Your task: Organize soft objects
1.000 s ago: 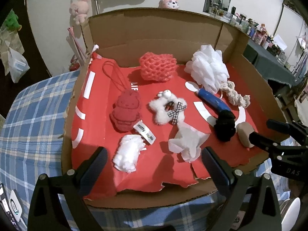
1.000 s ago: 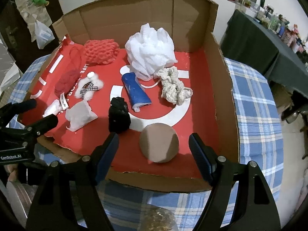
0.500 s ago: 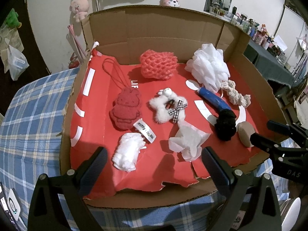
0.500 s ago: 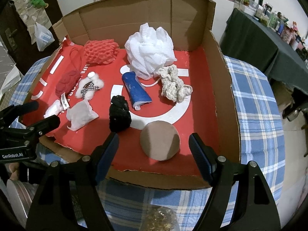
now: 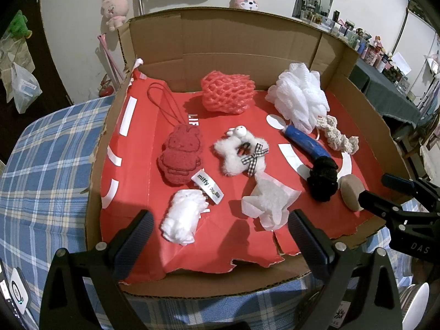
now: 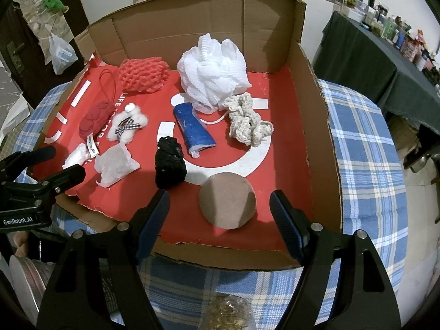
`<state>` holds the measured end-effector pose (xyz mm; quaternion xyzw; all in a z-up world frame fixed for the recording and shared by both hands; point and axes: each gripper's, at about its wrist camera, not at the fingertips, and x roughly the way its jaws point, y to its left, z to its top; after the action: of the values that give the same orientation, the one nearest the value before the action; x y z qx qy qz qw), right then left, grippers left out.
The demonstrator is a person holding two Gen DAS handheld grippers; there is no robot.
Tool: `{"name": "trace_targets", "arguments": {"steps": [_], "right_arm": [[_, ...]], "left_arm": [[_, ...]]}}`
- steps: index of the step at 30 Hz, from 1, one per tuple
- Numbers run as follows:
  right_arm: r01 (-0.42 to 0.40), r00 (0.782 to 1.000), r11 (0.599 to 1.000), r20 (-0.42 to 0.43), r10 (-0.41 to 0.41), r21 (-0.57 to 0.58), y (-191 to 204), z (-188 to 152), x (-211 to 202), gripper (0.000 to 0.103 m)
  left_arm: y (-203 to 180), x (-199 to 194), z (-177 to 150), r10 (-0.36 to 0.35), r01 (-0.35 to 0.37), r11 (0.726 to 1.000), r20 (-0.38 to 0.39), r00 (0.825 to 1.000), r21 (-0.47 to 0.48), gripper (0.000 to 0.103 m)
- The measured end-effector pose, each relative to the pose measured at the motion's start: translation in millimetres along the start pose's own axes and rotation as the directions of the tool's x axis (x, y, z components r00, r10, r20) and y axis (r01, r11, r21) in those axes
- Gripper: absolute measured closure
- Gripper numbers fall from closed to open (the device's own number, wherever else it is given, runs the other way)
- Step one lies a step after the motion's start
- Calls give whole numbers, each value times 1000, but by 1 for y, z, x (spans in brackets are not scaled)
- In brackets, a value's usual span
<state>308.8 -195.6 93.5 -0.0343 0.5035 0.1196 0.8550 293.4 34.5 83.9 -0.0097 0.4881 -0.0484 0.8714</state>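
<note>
An open cardboard box (image 5: 231, 35) with a red paper liner holds several soft things: a red foam net (image 5: 227, 96), a white bath pouf (image 5: 299, 99), a red bunny sponge (image 5: 181, 155), a white fluffy toy with a checked bow (image 5: 242, 154), a white cotton wad (image 5: 183, 216), a white tissue piece (image 5: 268, 199), a blue roll (image 6: 194, 128), a black scrunchie (image 6: 169, 162), a cream rope knot (image 6: 246, 122) and a brown round puff (image 6: 227, 203). My left gripper (image 5: 220, 242) is open and empty at the box's front edge. My right gripper (image 6: 220, 220) is open and empty, straddling the brown puff.
The box sits on a blue plaid tablecloth (image 6: 365, 143). Its high walls close the back and right side (image 6: 316, 126). Plush toys hang on the wall behind (image 5: 114, 8). A dark table with bottles stands far right (image 6: 385, 35). Each gripper shows in the other's view.
Both grippers have moved slightly forward toward the box; everything in the box lies where it was. Both stay open.
</note>
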Motion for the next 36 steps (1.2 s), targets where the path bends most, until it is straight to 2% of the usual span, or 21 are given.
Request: {"name": "trace_targets", "arguments": {"steps": [36], "right_arm": [[8, 1000, 1000, 6, -8, -4, -1, -2, -2, 28]], "left_arm": [[2, -1, -1, 2, -2, 1000, -3, 1000, -4, 3]]}}
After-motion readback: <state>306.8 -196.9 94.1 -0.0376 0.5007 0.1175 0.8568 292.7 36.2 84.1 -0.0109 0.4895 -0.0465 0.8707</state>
